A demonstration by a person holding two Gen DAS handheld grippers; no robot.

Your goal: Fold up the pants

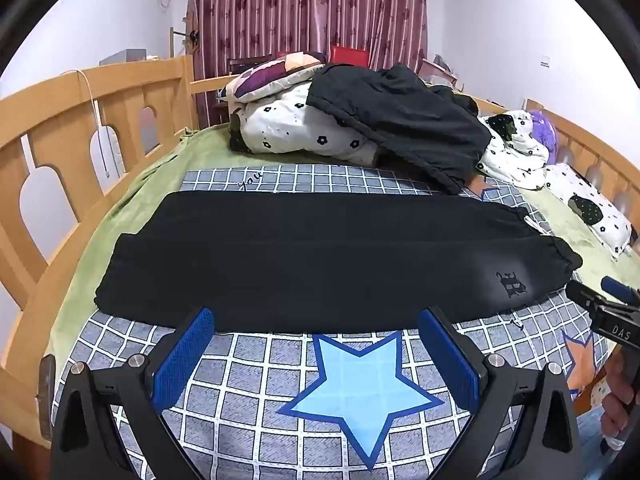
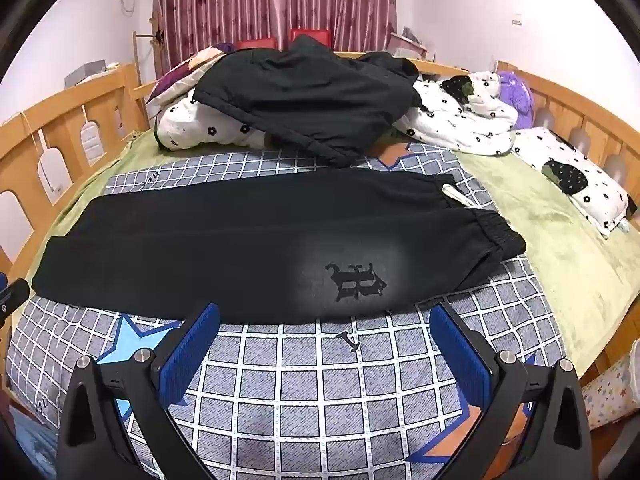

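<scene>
Bed: our black sweatpants (image 1: pixel 320 256) lie flat on the checked blanket (image 1: pixel 256 384).
Left gripper (image 1: pixel 316 324): jaws spread, empty.
Right gripper (image 2: pixel 324 320): jaws spread, empty.

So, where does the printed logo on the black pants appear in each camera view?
Left wrist view: the logo sits at the lower right of the pants, near the elastic waistband.
Right wrist view: the logo sits near the picture's centre, just above the open jaws.
Shared landmark: the light blue star on the checked blanket.
</scene>
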